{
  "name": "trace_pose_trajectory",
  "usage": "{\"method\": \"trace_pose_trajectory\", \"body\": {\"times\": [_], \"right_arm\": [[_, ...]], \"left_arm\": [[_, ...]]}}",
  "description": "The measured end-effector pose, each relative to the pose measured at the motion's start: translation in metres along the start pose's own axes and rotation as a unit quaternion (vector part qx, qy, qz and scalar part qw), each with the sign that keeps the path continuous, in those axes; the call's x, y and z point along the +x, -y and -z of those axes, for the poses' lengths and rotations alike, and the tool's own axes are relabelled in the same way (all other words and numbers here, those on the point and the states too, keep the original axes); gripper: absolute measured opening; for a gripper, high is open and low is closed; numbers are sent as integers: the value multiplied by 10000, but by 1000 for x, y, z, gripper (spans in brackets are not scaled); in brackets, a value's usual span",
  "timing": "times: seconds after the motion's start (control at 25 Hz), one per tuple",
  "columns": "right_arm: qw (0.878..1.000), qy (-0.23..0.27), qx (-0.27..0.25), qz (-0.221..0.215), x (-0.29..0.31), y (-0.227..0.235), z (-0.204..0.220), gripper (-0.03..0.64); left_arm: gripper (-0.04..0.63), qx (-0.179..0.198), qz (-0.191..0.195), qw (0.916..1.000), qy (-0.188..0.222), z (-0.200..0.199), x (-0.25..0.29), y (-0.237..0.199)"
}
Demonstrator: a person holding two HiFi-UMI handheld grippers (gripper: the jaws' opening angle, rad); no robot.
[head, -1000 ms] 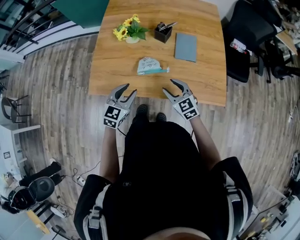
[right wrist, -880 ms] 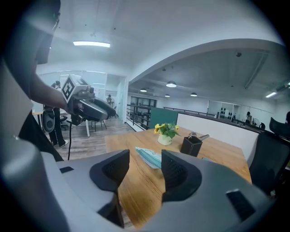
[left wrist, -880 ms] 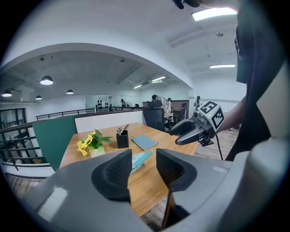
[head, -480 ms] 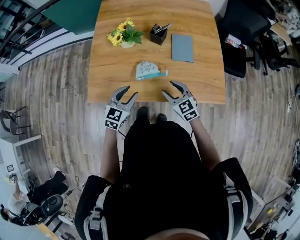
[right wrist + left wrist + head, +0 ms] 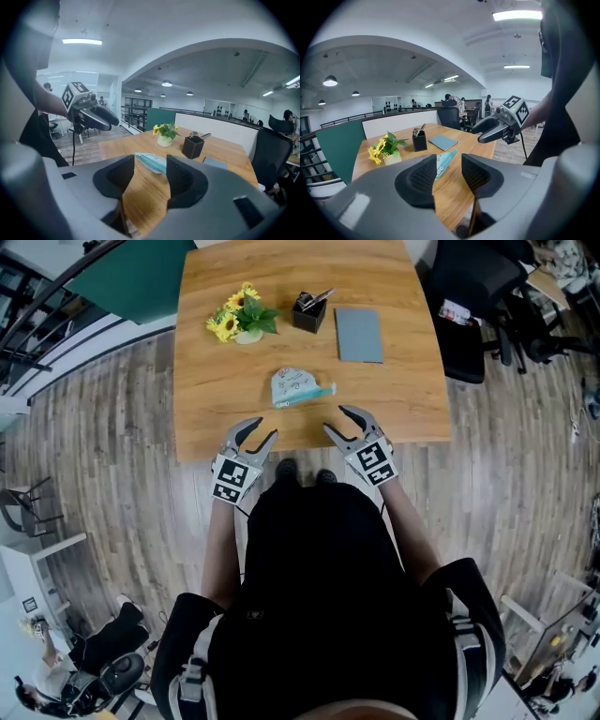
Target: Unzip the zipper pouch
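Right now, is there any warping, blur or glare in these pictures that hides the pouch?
Head view: fisheye bends the floorboards, yet the pouch is sharp, evenly lit. Left gripper view: dark rounded corners, ceiling light glaring top right, left tongs soft up close. Right gripper view: same dark corners; pouch clear beyond the open right tongs.

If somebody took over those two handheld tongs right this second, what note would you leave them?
Left tongs: open, empty, at the near edge of the wooden table.
Right tongs: open, empty, at the same edge.
Pale blue fabric zipper pouch: lies flat on the table just beyond both tongs, touched by neither, its teal zipper edge facing the person.
Done: nothing yet; the zipper looks closed.
Left: probably steady the pouch with one pair, grip the zipper's end with the other, and draw it open.
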State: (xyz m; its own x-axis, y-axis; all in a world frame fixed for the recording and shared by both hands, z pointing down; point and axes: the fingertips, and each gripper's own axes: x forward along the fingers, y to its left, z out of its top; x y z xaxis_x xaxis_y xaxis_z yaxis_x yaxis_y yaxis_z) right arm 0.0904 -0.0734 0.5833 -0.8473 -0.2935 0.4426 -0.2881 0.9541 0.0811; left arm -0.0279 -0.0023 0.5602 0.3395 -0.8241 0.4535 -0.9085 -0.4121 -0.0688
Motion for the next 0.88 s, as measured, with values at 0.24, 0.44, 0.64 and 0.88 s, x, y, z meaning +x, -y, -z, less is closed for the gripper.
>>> {"method": "trace_pose_trajectory", "body": {"times": [0.24,0.44,0.64,0.88], "right_arm": [[9998,-97,104,115,7,-6,-1,212],[9994,-131,142,301,15,1,-8,210],[9988,-231,137,407,26,1,-11,204],[9981,-365,150,476,37,-8,-8,195]], "left_arm": [[166,122,217,9996,-117,12,6,-6],[164,157,389,9990,-123,19,16,-18],[153,240,599,9978,-132,26,25,-30],[144,307,870,9956,-187,39,36,-34]]}}
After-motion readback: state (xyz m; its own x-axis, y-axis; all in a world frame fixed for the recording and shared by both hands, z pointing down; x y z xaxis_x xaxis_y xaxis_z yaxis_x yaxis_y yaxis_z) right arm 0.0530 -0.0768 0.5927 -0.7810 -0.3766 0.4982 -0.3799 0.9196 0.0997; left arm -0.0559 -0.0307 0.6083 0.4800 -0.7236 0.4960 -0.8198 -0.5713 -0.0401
